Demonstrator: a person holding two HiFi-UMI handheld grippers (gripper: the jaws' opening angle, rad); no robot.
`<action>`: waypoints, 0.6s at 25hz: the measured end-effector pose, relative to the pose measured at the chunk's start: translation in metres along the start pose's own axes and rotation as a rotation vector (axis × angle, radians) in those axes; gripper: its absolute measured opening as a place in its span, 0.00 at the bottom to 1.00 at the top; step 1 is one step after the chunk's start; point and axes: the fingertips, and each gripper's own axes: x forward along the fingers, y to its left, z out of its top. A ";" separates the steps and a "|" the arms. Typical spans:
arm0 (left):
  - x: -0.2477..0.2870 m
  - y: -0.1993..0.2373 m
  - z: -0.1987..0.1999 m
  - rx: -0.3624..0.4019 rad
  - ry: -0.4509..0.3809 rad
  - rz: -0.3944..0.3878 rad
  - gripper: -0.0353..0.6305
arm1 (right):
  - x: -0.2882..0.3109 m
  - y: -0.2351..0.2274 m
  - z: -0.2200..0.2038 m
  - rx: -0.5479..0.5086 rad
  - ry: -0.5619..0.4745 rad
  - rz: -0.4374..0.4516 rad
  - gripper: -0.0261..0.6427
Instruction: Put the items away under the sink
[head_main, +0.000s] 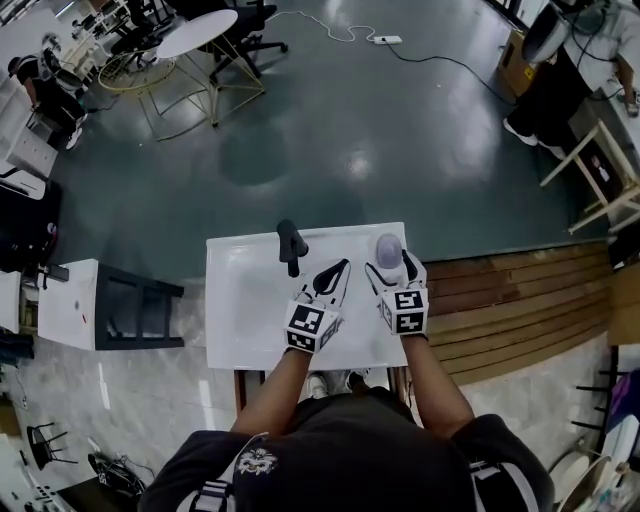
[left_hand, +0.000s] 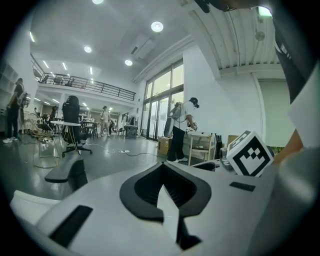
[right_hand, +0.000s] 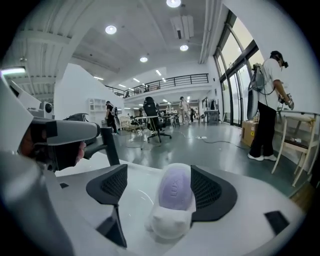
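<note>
Left gripper (left_hand: 162, 167): fingers closed tip to tip, nothing between them, positioned over the white desk (head_main: 240, 310) at centre frame in the head view. Right gripper (right_hand: 159, 175): fingers set wide apart. A lilac soap bar (right_hand: 175, 187) in a white wrapper sits on the desk between them, toward the desk's upper right; it lies against the finger at picture right and clear of the one at picture left. A black bent fitting (head_main: 290, 245) stands near the desk's far edge, left of both grippers
</note>
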 end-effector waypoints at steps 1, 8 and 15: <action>0.001 0.001 -0.001 -0.004 0.003 0.003 0.05 | 0.003 0.000 -0.002 0.003 0.009 0.004 0.64; 0.006 0.003 -0.014 -0.009 0.031 0.012 0.05 | 0.034 -0.018 -0.028 0.049 0.111 -0.046 0.76; 0.007 0.008 -0.024 -0.036 0.047 0.020 0.05 | 0.064 -0.025 -0.053 0.092 0.202 -0.056 0.79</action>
